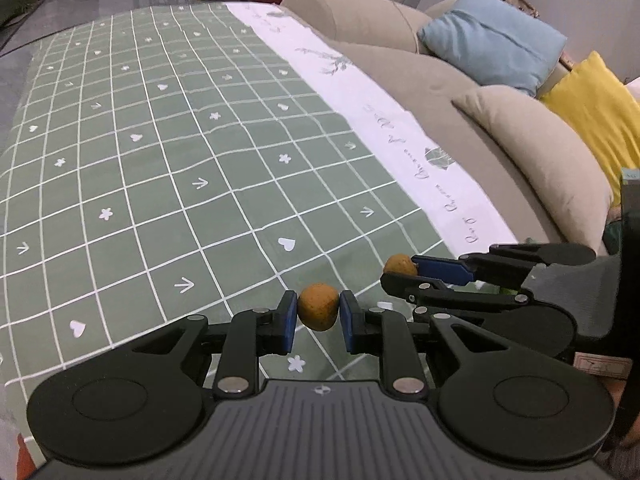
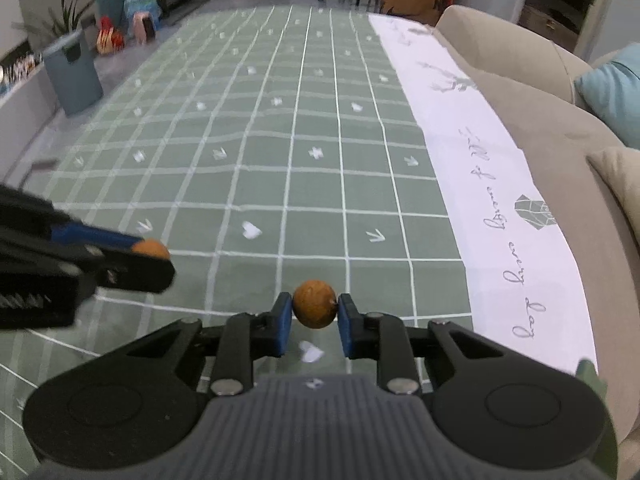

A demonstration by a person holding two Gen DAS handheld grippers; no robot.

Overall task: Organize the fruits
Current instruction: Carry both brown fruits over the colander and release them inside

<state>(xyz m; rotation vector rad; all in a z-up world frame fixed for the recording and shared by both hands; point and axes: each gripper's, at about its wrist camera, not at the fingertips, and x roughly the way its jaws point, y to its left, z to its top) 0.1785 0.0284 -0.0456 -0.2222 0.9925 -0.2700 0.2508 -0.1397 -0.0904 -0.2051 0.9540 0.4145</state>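
Green checked cloth (image 1: 160, 184) beside a beige sofa (image 1: 460, 92); both grippers' jaws clamp small brown fruits (image 1: 318, 306).

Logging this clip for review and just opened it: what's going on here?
A person holds a gripper in each hand over a table covered with a green checked cloth. The left gripper is shut on a small round brown fruit, and the right gripper is shut on another fruit. Both fruits are pinched between the blue pads, apparently lifted clear of the cloth. No bowl or tray for them is in view. A beige sofa with cushions runs along the table's far side.
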